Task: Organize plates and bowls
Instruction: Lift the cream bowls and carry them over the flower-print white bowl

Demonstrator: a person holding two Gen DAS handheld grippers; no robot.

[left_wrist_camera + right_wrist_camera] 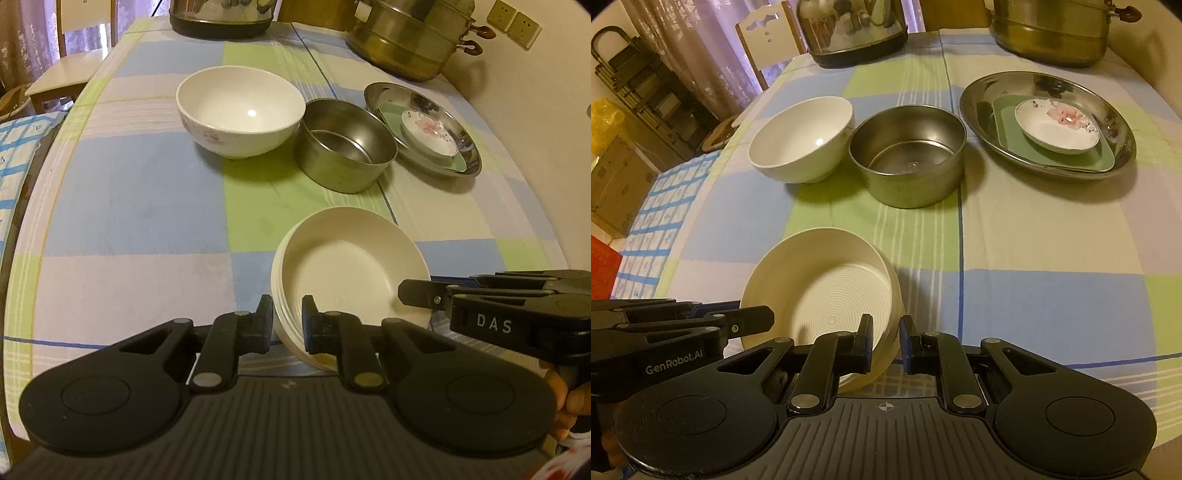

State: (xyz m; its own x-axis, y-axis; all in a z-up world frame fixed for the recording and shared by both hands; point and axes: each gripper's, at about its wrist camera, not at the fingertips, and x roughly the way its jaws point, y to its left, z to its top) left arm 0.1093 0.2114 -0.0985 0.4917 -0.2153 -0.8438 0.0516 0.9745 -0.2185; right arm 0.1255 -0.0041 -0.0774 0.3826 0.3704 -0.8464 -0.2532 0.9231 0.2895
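Note:
A cream ribbed bowl point(343, 266) point(827, 291) is held tilted above the table's near part. My left gripper point(288, 321) is shut on its left rim. My right gripper point(886, 341) is shut on its right rim and shows from the side in the left wrist view point(417, 293). A white flowered bowl point(240, 110) point(801, 138) and a steel bowl point(343, 144) point(908, 155) stand side by side further back. A steel plate point(465, 136) point(975, 96) at the right holds a green plate point(391, 114) point(1001, 110) with a small flowered dish point(428, 133) point(1056, 125) on it.
The table has a checked cloth point(147, 192) point(1034, 240). A steel kettle base point(221, 18) point(857, 29) and a brass steamer pot point(410, 40) point(1052, 29) stand at the far edge. A chair point(62, 70) point(764, 40) is beyond the left edge.

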